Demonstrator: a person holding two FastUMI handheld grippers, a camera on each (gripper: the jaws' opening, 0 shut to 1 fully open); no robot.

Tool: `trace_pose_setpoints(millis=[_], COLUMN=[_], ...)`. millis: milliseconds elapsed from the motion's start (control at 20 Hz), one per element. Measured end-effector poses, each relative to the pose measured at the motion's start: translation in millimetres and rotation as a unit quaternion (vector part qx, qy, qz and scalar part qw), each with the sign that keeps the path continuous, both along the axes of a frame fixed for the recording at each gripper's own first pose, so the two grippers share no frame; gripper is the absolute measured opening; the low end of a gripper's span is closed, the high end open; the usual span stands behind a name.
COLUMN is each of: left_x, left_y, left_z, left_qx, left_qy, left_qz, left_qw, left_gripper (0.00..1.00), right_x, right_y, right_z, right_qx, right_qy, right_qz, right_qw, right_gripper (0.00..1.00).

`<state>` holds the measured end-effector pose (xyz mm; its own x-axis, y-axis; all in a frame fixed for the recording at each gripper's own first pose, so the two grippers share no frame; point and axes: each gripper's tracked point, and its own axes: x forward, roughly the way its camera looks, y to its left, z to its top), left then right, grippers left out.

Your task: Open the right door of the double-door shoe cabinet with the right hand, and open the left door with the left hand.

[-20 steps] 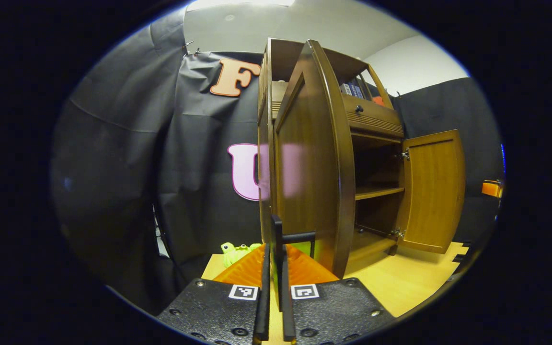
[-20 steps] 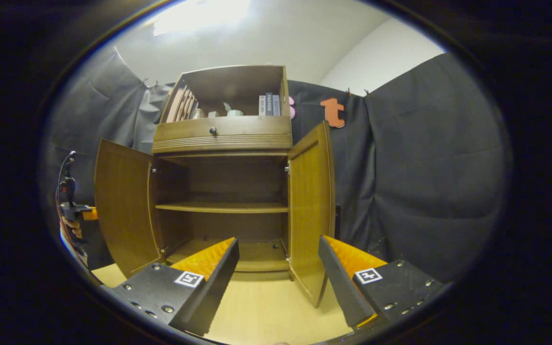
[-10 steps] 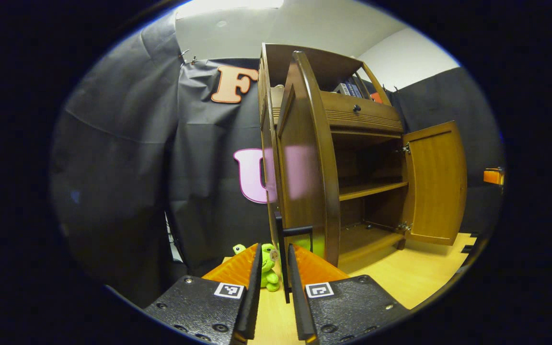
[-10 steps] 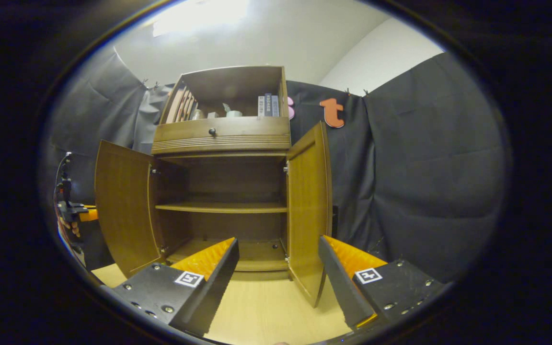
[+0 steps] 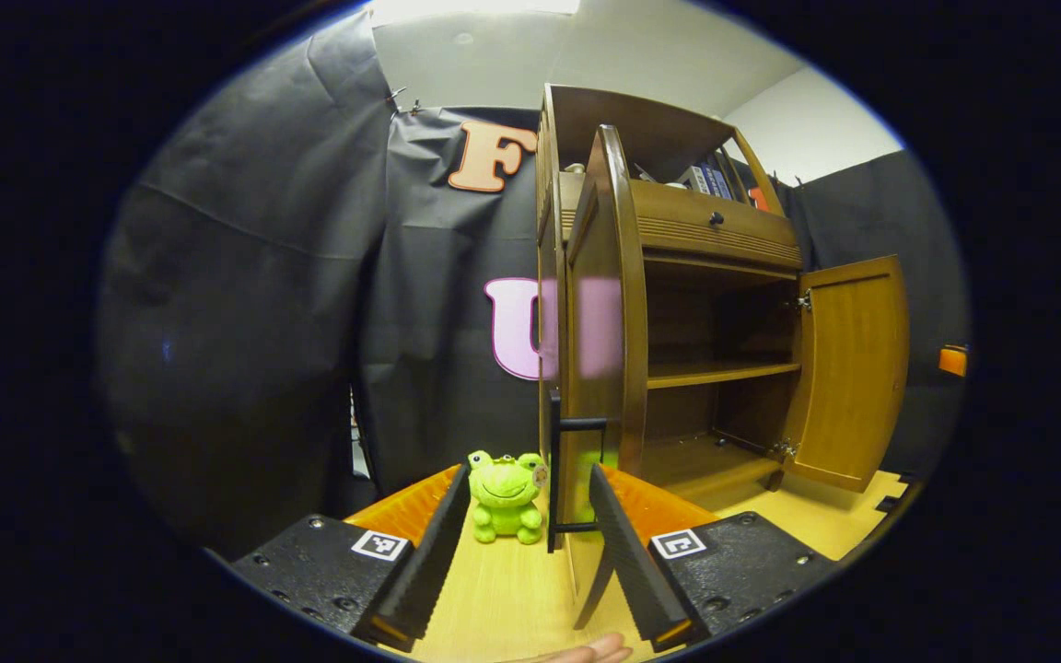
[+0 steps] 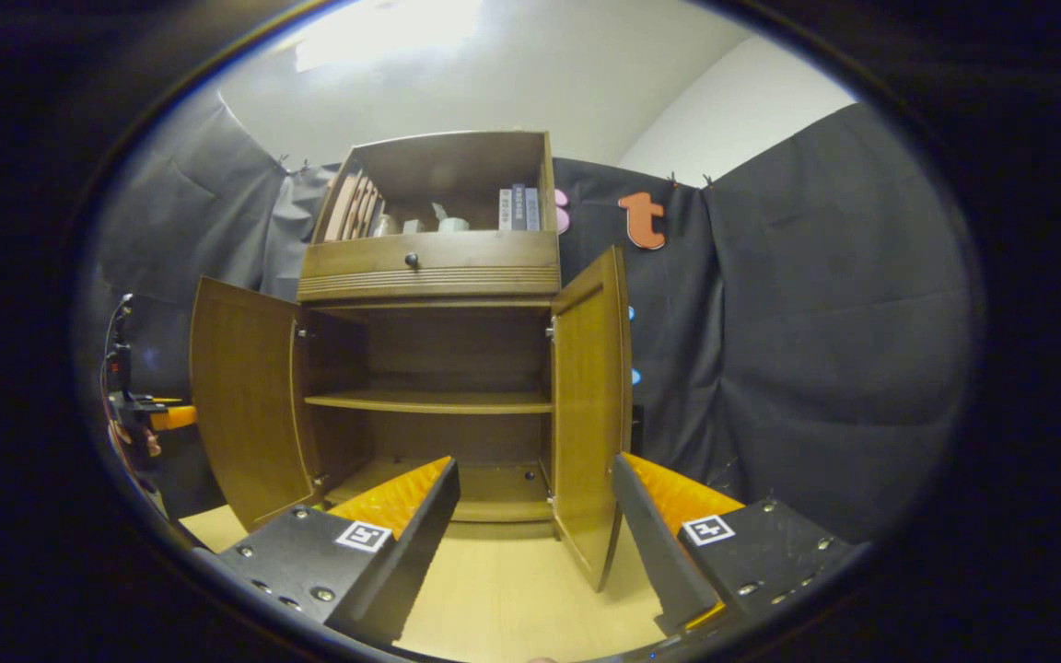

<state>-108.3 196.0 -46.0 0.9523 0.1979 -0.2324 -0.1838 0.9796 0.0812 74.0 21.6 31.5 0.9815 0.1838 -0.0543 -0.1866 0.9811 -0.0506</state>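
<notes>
Black cloth hangs behind the shoe cabinet [image 6: 429, 368], which stands on a pale wooden floor [image 6: 503, 589]. Both doors stand swung out: the left door [image 6: 240, 396] and the right door [image 6: 590, 405]. The left gripper [image 5: 530, 543] has its fingers spread wide, the door's black handle [image 5: 567, 479] between them, apparently untouched. The right gripper [image 6: 535, 534] is wide and empty, near the right door. Opening looks done; the next move is likely drawing both grippers clear without knocking the doors.
</notes>
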Motion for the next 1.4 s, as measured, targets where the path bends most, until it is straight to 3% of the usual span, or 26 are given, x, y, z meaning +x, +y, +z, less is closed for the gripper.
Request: trace_pose_setpoints(millis=[50, 250, 450, 700, 1100, 1400], left_x=[-3.7, -14.1, -10.6, -6.4, 15.2, 32.0], left_y=[-1.6, -5.1, -22.1, -61.3, -122.5, -158.8], left_z=[4.0, 22.7, 33.5, 45.1, 48.5, 38.9], left_qx=[-0.003, 0.021, 0.036, 0.048, 0.017, 0.026], left_qy=[-0.002, -0.013, -0.015, -0.021, -0.033, -0.027], left_qz=[0.003, 0.032, 0.045, 0.030, 0.007, -0.015], left_qw=[1.000, 0.999, 0.998, 0.998, 0.999, 0.999], left_gripper=[0.82, 0.90, 0.89, 0.91, 0.94, 0.94], right_x=[-1.6, -4.2, -6.7, -10.1, -10.3, -2.1], right_y=[-1.5, -8.6, -8.5, -18.3, -32.2, -29.5], right_z=[2.2, 9.1, 13.5, 13.1, 12.5, -0.2], right_qx=[0.001, -0.004, 0.002, 0.013, 0.005, 0.014], right_qy=[0.000, 0.001, 0.005, 0.003, -0.001, 0.008], right_qz=[0.002, 0.005, 0.012, 0.007, 0.003, 0.007], right_qw=[1.000, 1.000, 1.000, 1.000, 1.000, 1.000], right_gripper=[0.95, 0.99, 0.99, 0.99, 0.99, 0.99])
